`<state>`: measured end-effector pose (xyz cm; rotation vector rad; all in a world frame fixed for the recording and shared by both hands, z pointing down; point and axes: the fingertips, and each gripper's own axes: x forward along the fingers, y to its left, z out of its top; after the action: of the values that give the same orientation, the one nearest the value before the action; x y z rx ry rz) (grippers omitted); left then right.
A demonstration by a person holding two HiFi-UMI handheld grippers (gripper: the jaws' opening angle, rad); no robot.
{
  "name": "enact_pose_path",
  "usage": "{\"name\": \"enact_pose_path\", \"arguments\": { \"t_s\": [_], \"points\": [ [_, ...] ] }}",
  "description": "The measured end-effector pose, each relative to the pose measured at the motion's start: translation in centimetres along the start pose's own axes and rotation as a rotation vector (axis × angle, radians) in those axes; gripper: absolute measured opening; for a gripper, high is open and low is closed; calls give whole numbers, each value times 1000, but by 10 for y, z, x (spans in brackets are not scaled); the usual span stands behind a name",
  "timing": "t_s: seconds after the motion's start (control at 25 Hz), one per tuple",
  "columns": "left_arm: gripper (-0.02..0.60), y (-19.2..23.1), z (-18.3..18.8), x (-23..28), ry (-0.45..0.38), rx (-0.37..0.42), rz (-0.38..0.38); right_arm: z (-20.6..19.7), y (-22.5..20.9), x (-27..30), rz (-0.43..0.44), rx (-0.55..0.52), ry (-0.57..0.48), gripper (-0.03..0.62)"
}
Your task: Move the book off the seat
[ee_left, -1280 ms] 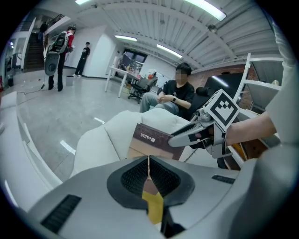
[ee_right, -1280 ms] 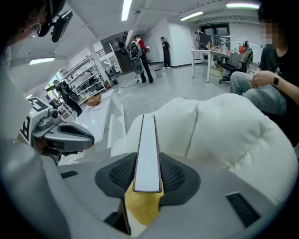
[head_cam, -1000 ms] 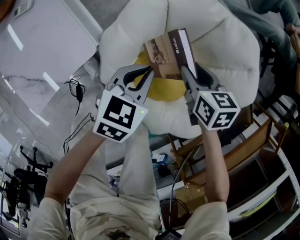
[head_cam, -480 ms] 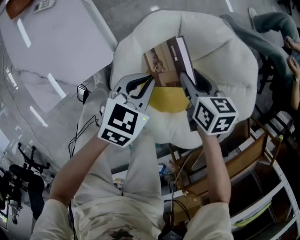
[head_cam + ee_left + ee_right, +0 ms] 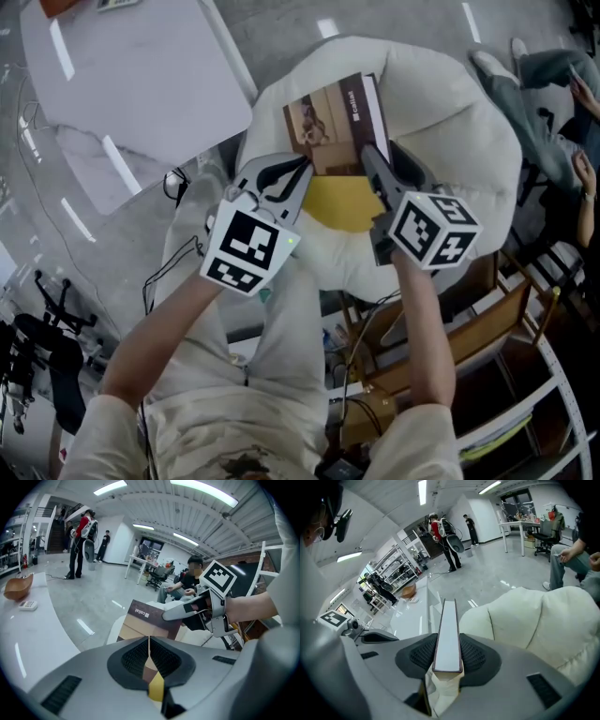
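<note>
Brown hardcover book with a tan picture front and a white page block (image 5: 330,117): I hold it by its near edge between both grippers, above the yellow centre cushion (image 5: 342,202) of the seat. It looks lifted, though no view shows me a clear gap beneath it. I judge the two-sided hold to be deliberate. One grip at each near corner shares the weight, keeps the covers from falling open and lets me carry the book level off the seat.

Left gripper (image 5: 298,171): the jaws are nearly together, pinched on a thin edge of the book, apparently the cover alone.

Right gripper (image 5: 386,165): the jaws stand partly apart, clamped across the book's full thickness. The pale page block runs straight out between the ribbed pads (image 5: 474,654), which press on both covers.

Cream, puffy, petal-shaped cushion seat (image 5: 455,122): it lies under and around the book, so the book is not yet clear of it.

White glossy desk (image 5: 141,80): it stands just beside the seat on my left and, in my judgement, is the nearest place to set the book down.
</note>
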<state>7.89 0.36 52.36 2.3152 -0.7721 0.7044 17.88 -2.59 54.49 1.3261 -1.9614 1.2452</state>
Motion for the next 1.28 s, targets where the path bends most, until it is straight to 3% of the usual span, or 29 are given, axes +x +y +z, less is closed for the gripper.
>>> {"name": "enact_pose_path", "arguments": {
  "t_s": [0.52,1.28],
  "points": [
    [14,27,20,-2,0,-17,-6,30,18,8,22,75,-21,149],
    [14,81,9,-59,-27,-104,56,53,111,21,157,88,-28,149]
  ]
}}
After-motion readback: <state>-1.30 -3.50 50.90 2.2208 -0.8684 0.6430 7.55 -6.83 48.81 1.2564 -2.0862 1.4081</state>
